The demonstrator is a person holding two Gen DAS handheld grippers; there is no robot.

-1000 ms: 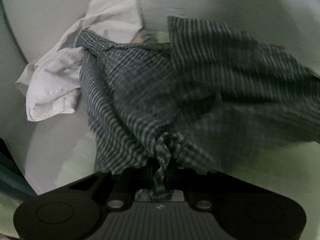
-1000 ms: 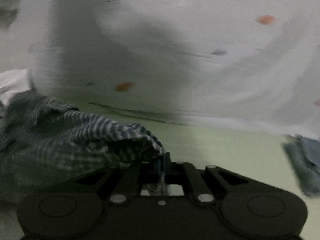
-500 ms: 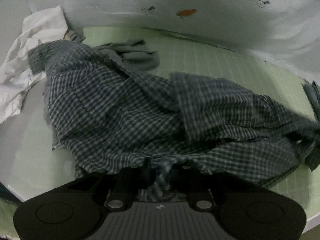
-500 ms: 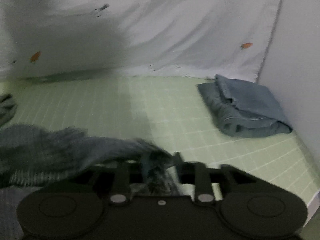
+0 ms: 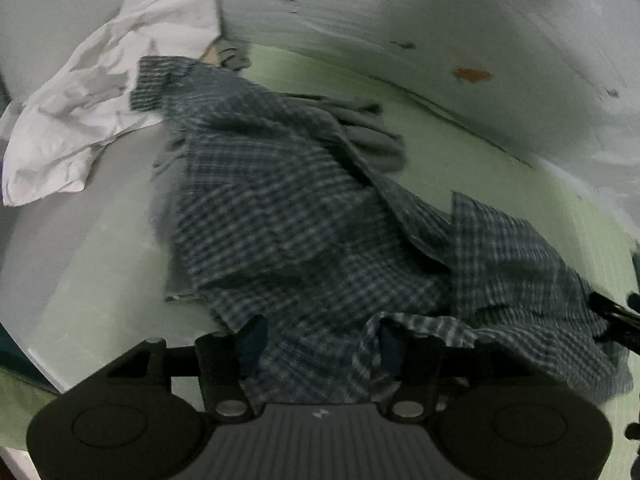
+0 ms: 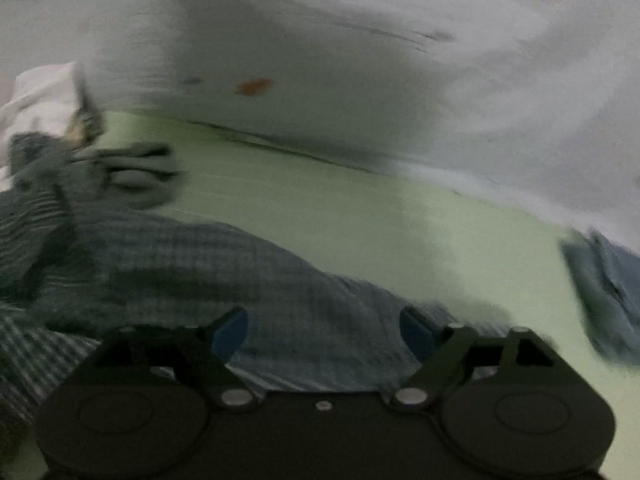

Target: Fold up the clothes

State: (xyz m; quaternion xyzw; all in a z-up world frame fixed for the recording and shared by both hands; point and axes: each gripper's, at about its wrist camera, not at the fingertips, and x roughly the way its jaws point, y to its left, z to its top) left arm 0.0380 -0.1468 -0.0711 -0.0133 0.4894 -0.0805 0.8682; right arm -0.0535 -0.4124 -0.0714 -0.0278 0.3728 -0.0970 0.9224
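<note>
Right now both my tongs are opening, with the checked shirt (image 5: pixel 312 224) lying under and between the pads of each. My left tongs (image 5: pixel 320 340) stand about half spread; the near hem runs through the gap, and a loose fold drapes over the right-hand pad (image 5: pixel 390 346), though neither pad presses the cloth. My right tongs (image 6: pixel 322 332) gape wider, their blue pads (image 6: pixel 230 334) clear of the fabric that lies flat beneath them. So neither has hold of anything.

From the left tongs the shirt stretches ahead and up to the left, its long axis running away from me toward the far left corner; a second flap spreads off to the right, where the dark tip of my other tool (image 5: pixel 612 316) shows at the cloth's edge. From the right tongs the same shirt (image 6: pixel 160 264) trails off to the left. I judge the left tongs nearer the bulk of it and the right nearer its end, so the next grip should be taken along that near hem.

Beyond it a grey garment (image 5: pixel 368 136) lies against its far side, a white cloth (image 5: pixel 92 108) is bunched far left, and a folded blue piece (image 6: pixel 604 296) sits well right on the green surface (image 6: pixel 340 208).
</note>
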